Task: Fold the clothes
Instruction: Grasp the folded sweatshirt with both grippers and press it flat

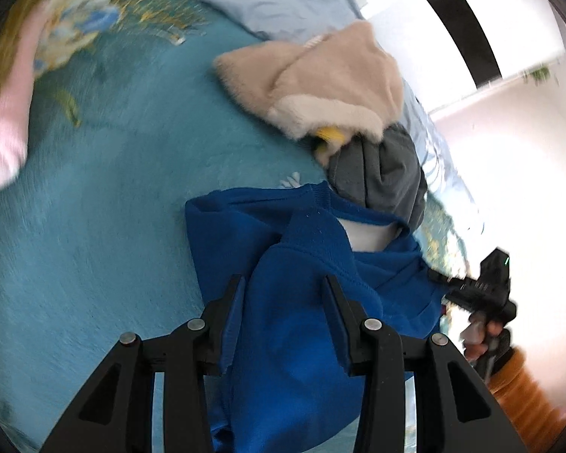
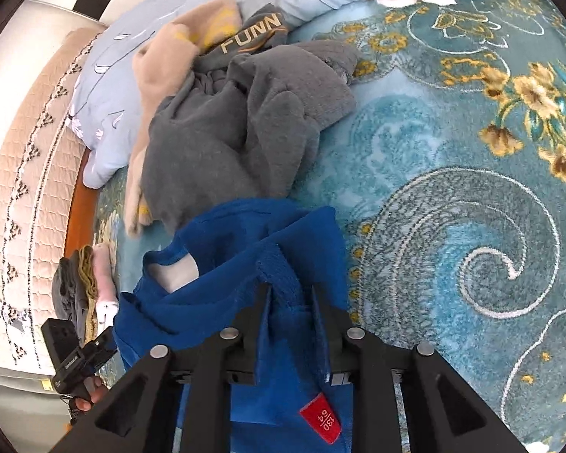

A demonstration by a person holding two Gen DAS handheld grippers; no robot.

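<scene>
Both grippers, left (image 1: 283, 317) and right (image 2: 290, 313), pinch a blue top (image 1: 313, 264) bunched over the blanket (image 1: 94, 207). At 12 o'clock lies a grey garment (image 2: 226, 132). The right jaws look loosely closed, so the fabric may slip mid-fold.

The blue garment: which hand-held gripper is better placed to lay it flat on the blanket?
Probably the right hand-held gripper: open patterned blanket lies on its side of the blue garment, away from the grey clothes.
</scene>
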